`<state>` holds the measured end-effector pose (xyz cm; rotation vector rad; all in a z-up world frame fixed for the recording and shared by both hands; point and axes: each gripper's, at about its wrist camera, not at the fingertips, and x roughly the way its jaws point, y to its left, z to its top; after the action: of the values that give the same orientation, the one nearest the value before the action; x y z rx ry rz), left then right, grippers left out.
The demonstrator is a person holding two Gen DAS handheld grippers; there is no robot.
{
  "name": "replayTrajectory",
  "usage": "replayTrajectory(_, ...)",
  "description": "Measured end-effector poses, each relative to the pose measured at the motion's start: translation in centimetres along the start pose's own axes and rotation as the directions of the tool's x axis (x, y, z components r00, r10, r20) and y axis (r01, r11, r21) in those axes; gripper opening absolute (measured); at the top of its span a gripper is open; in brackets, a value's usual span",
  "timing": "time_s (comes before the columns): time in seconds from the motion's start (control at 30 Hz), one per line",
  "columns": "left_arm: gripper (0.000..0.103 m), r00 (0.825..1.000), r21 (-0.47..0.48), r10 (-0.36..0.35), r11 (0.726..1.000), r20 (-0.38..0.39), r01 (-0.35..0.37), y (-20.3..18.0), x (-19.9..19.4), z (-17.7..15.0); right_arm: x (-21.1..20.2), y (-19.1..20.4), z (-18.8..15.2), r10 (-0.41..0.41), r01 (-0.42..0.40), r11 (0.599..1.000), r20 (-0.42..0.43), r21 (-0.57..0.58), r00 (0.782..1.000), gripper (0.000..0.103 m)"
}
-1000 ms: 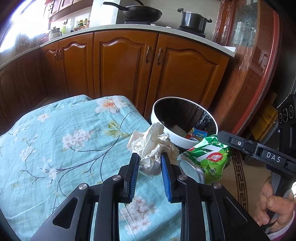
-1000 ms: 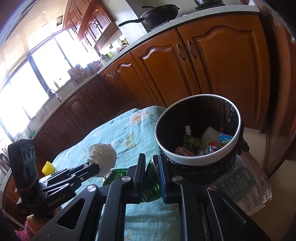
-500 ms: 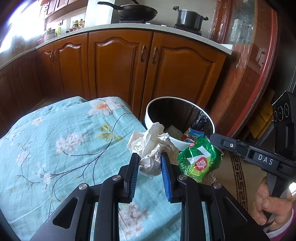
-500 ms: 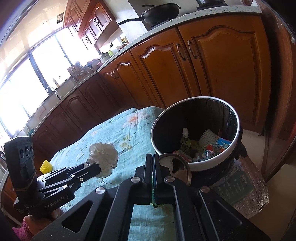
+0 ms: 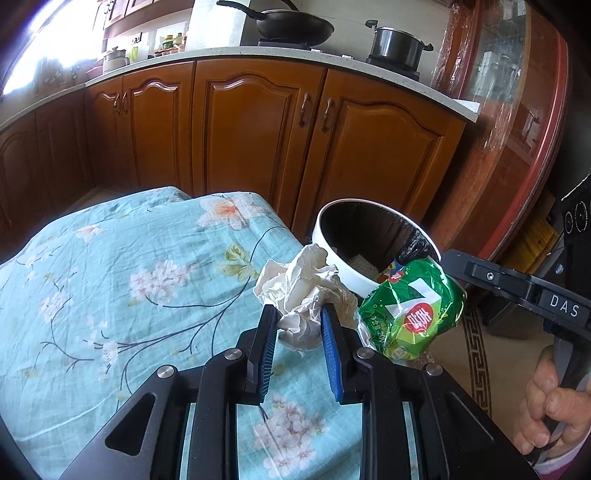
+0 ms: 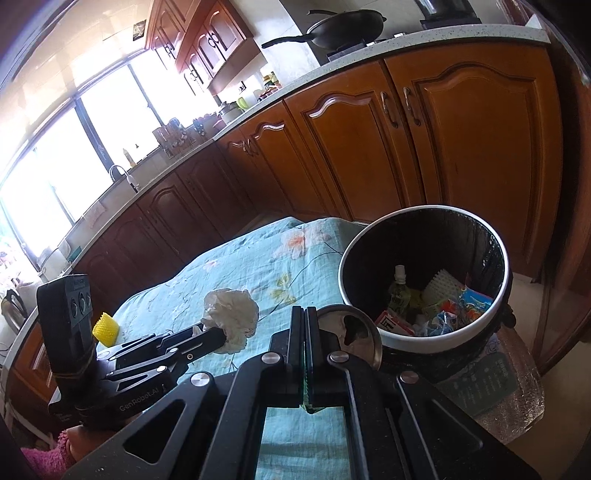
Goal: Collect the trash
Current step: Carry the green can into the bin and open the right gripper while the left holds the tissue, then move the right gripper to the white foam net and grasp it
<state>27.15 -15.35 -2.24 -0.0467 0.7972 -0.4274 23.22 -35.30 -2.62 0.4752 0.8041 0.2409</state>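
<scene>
My left gripper (image 5: 298,314) is shut on a crumpled white paper wad (image 5: 303,291), held above the floral cloth; the wad also shows in the right wrist view (image 6: 232,319). My right gripper (image 6: 304,314) is shut on a crushed green can (image 5: 410,308), whose silver end (image 6: 354,332) shows beside my fingers. The can hangs just in front of the rim of the white-rimmed black trash bin (image 6: 424,341), which also shows in the left wrist view (image 5: 332,254). The bin holds a bottle, wrappers and other trash.
The table carries a teal floral cloth (image 5: 129,277). A yellow spiky object (image 6: 105,328) lies on its far left. Wooden kitchen cabinets (image 5: 258,129) stand behind, with a wok (image 5: 291,26) and a pot (image 5: 397,42) on the counter. A glass-fronted cabinet (image 5: 517,129) stands right.
My right gripper closed flat on the green can and carried it up toward the bin's rim. My left gripper kept hold of the paper wad and shifted slightly.
</scene>
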Motion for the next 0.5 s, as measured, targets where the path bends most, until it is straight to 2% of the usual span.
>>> replayTrajectory(0.27,0.023,1.000,-0.009,-0.008,1.000,0.004,0.008,0.3,-0.1,0.1,0.8,0.4,0.4,0.001,-0.001,1.000,-0.009,-0.008,1.000,0.000)
replayTrajectory(0.37,0.023,1.000,-0.013,-0.011,1.000,-0.005,0.010,0.6,0.3,-0.1,1.3,-1.2,-0.5,-0.012,0.013,0.999,-0.012,0.038,1.000,0.000)
replayTrajectory(0.5,0.023,1.000,-0.008,-0.011,1.000,-0.020,0.011,0.7,0.8,-0.4,3.1,-4.3,-3.2,-0.011,0.020,0.988,-0.064,0.151,0.998,0.000)
